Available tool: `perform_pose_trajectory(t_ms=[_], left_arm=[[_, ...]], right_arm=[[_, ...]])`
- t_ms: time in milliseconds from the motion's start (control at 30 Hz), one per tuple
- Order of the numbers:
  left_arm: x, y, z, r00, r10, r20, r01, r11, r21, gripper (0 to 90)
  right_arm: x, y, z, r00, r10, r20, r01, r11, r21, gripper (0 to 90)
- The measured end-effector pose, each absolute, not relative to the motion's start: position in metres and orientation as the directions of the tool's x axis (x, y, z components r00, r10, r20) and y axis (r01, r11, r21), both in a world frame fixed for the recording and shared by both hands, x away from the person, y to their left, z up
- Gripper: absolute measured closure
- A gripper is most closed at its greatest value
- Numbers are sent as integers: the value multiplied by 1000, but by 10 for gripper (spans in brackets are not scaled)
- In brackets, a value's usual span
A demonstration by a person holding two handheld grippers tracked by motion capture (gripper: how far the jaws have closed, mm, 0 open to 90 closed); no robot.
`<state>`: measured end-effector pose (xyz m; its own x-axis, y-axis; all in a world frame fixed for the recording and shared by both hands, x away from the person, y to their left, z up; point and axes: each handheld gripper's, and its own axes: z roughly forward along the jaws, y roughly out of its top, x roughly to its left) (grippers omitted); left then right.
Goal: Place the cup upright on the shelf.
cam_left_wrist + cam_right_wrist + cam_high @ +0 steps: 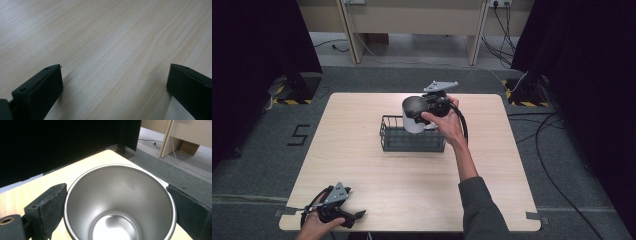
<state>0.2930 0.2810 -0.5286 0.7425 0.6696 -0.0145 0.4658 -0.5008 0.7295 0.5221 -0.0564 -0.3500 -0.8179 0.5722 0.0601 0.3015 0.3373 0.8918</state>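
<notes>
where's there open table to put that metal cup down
Bare wood lies left of the wire basket out to the table edge, and across the wide strip between the basket and the left gripper. The right side past the forearm is open too. It is crowded at the basket, where the right gripper holds the metal cup above it.

High cam overhead facing fwd; gripper cams close; all share table.
</notes>
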Motion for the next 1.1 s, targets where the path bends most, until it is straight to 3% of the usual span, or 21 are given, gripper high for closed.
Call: perform_pose_trajectory(t_ms=[1100], left_arm=[[293,281,-528,745,667,-13,465,-505,727,0]], right_arm=[[541,-46,-389,-825,560,71,344,399,850,59]])
